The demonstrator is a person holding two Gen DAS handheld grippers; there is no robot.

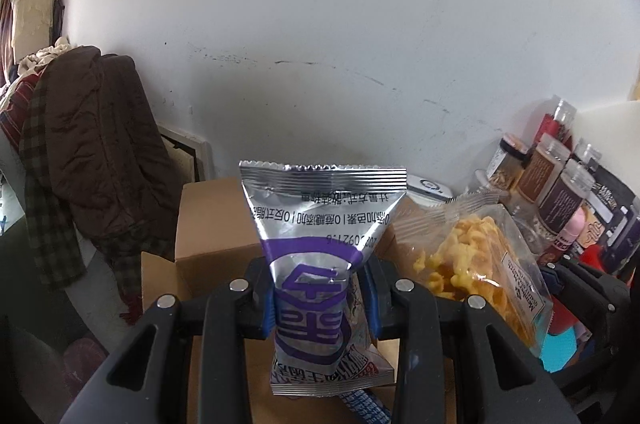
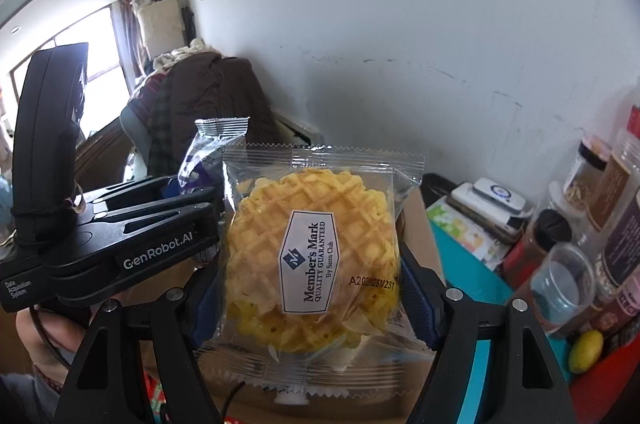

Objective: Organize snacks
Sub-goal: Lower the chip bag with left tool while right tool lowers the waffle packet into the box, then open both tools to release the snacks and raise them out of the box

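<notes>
My left gripper is shut on a silver and purple snack packet, which stands upright between the blue pads over an open cardboard box. To its right hangs a clear packet of yellow waffles. In the right wrist view my right gripper is shut on that waffle packet, with the pads pressing both sides of the wrapper. The left gripper shows at the left there, held by a hand, and the silver packet sticks up behind the waffles. The box lies below.
Several spice jars and bottles crowd the right side by a plastic cup and a small yellow object, on a teal surface. Dark coats hang over a chair on the left. A white wall stands close behind.
</notes>
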